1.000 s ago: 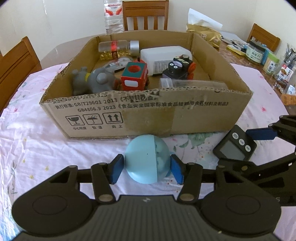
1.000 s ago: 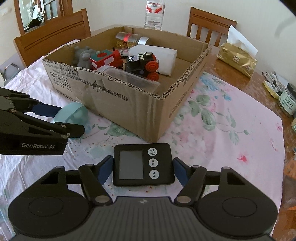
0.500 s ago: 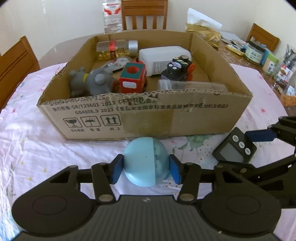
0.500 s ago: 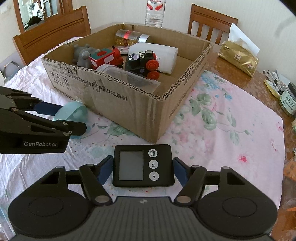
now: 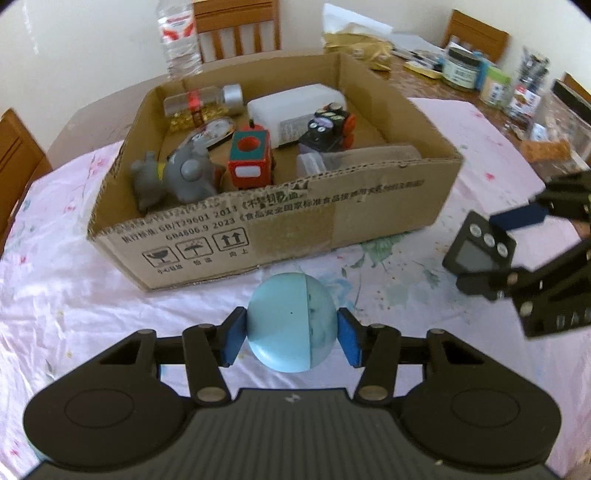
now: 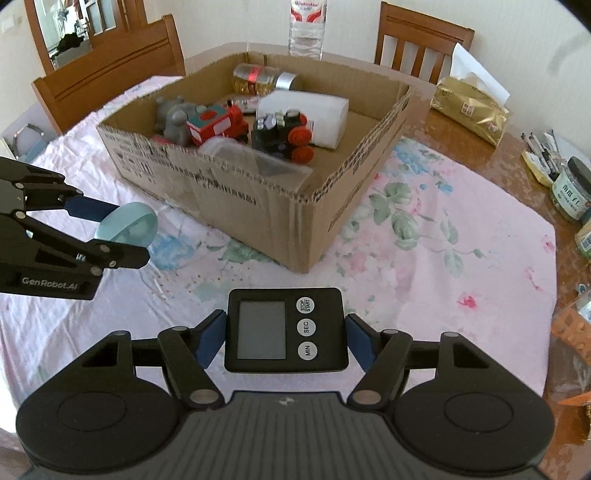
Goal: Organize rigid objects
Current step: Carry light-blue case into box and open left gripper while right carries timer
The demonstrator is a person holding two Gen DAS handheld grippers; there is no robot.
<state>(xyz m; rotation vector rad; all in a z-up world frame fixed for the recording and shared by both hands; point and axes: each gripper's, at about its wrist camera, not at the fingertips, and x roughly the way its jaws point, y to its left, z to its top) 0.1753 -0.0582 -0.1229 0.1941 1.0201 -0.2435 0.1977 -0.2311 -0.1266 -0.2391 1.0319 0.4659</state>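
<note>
Blue ball [image 5: 291, 326] sitting clamped in left gripper [image 5: 291, 332]; timer [image 6: 286, 329] pinched in right gripper [image 6: 286, 338], both low centre. Pickup step is finishing. Next, I judge: lifting over box [image 5: 295, 229] wall.

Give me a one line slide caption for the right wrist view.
Right gripper clamps a black digital timer before the toy-filled cardboard box, while the left gripper grips a pale blue ball.

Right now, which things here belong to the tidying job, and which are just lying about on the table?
Part of the job:
- light blue ball, clamped in the left gripper
- black digital timer, clamped in the right gripper
- cardboard box holding toy trains, a grey rubber toy and containers

Lying about:
- water bottle
- gold tissue pack
- jars and pens at the table edge
</note>
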